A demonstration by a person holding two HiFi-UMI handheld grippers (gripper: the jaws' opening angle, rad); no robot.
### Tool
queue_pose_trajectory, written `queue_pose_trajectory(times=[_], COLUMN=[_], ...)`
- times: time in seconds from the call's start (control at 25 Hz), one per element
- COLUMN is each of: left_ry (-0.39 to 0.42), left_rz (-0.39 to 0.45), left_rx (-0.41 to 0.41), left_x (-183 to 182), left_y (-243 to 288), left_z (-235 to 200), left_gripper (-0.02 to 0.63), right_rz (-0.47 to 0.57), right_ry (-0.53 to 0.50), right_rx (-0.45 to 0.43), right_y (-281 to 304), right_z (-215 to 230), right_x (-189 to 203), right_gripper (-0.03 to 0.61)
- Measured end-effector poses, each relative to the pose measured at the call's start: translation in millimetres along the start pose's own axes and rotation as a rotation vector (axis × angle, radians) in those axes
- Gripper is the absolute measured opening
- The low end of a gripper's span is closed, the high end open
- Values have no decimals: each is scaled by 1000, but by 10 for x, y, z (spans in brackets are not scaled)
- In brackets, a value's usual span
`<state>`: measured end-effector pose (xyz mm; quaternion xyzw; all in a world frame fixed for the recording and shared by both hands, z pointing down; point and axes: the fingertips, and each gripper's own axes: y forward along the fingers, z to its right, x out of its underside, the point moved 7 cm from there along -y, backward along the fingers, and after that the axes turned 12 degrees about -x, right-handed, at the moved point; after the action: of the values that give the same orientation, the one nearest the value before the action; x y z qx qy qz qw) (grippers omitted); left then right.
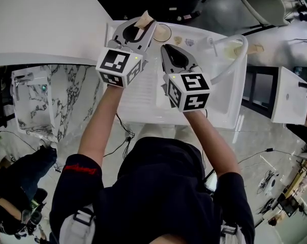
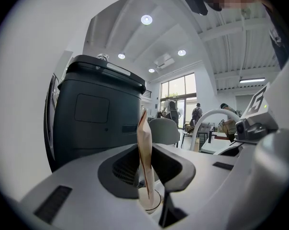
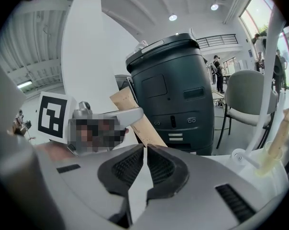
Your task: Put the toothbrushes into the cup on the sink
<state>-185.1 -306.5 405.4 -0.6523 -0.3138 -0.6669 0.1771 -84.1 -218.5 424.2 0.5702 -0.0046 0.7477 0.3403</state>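
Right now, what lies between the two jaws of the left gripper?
A flat tan packet stands upright there, and the left gripper is shut on it. The left gripper view shows this best; in the right gripper view the same packet sticks out slantwise.

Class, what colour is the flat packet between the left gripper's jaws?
Light tan, like kraft paper; the packet shows best in the left gripper view.

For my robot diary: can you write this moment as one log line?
left gripper: jaws shut on paper packet | right gripper: jaws shut, empty | cup: on sink
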Motion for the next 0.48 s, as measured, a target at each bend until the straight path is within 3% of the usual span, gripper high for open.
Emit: queue_pose_trajectory(times=[0.48], left_ry=[27], left_rz=[-55], left_rx=[-2], left_x=[288], left_y=[268], left_z=[-42], left_gripper=[80], right_rz=[5], right_ry=[44], right_rx=[47], right_y=[128], right_z=[124], right_x=[-2], right_gripper=[46])
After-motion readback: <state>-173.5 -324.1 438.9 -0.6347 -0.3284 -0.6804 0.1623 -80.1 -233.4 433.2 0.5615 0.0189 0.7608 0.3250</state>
